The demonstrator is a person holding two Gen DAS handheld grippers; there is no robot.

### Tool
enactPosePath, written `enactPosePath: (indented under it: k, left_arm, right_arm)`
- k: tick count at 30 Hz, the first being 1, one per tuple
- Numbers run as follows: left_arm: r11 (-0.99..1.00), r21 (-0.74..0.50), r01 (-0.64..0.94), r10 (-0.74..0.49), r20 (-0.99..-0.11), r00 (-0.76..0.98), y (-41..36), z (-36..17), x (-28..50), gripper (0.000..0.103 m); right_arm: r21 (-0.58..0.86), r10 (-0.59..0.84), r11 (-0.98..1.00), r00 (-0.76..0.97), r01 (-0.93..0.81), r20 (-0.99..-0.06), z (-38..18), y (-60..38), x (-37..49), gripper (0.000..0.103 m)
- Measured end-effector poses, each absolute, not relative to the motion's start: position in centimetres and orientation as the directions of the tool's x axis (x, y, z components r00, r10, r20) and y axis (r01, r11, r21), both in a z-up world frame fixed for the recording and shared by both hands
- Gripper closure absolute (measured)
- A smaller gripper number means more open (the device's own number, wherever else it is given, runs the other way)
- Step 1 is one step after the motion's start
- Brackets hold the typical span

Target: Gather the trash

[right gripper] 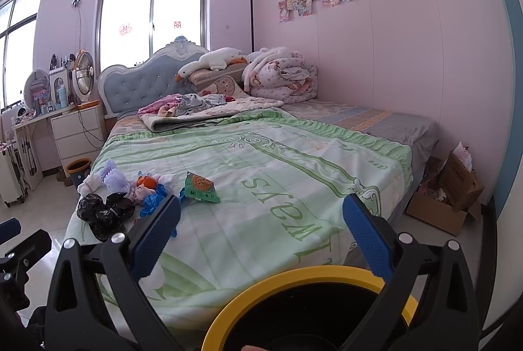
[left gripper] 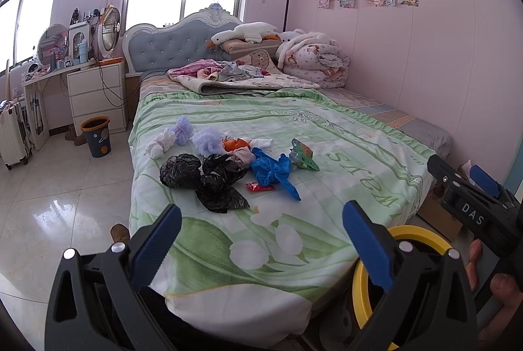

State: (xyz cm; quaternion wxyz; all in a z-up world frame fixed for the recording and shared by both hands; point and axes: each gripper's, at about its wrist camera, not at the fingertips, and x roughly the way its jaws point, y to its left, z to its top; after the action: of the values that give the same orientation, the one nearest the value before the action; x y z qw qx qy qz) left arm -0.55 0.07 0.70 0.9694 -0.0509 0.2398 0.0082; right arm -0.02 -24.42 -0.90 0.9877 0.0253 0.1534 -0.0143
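A pile of trash lies on the bed's green quilt (left gripper: 343, 187): crumpled black bags (left gripper: 202, 177), a blue bag (left gripper: 273, 171), a green snack wrapper (left gripper: 302, 154), a small red wrapper (left gripper: 260, 186) and purple mesh (left gripper: 206, 140). My left gripper (left gripper: 261, 239) hangs open over the foot of the bed, short of the pile. In the right wrist view the black bags (right gripper: 104, 213), blue bag (right gripper: 153, 200) and green wrapper (right gripper: 199, 187) lie at left. My right gripper (right gripper: 261, 233) is open and empty above a yellow-rimmed bin (right gripper: 310, 274), whose yellow rim (left gripper: 415, 231) also shows beside the bed's foot.
A small orange-rimmed bin (left gripper: 96, 136) stands by the white nightstand (left gripper: 98, 96). An open cardboard box (right gripper: 451, 197) sits on the floor right of the bed. Bedding and plush toys fill the bed's head. A suitcase (left gripper: 13, 131) stands at far left on the tiled floor.
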Motion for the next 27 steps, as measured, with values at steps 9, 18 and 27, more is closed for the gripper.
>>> enactPosePath:
  k: [9,18,27]
  left_arm:
    - [0.994,-0.096,-0.042,-0.008,-0.468,0.884,0.07,1.0,-0.49,0.008]
    - [0.994,-0.097,-0.042,-0.008,-0.468,0.884,0.03,1.05,-0.51,0.008]
    - [0.994,-0.097,-0.042,-0.009,-0.468,0.884,0.02,1.13,-0.56,0.008]
  right_arm:
    - [0.046,-0.021,0.998,0.952,0.036,-0.304,-0.92,-24.38,0.01,0.008]
    - [0.045,-0.021,0.998,0.952,0.036,-0.305,-0.94,-24.37,0.02,0.008]
    - [0.045,-0.021,0.998,0.952,0.037,-0.305,-0.93,-24.36,0.03,0.008]
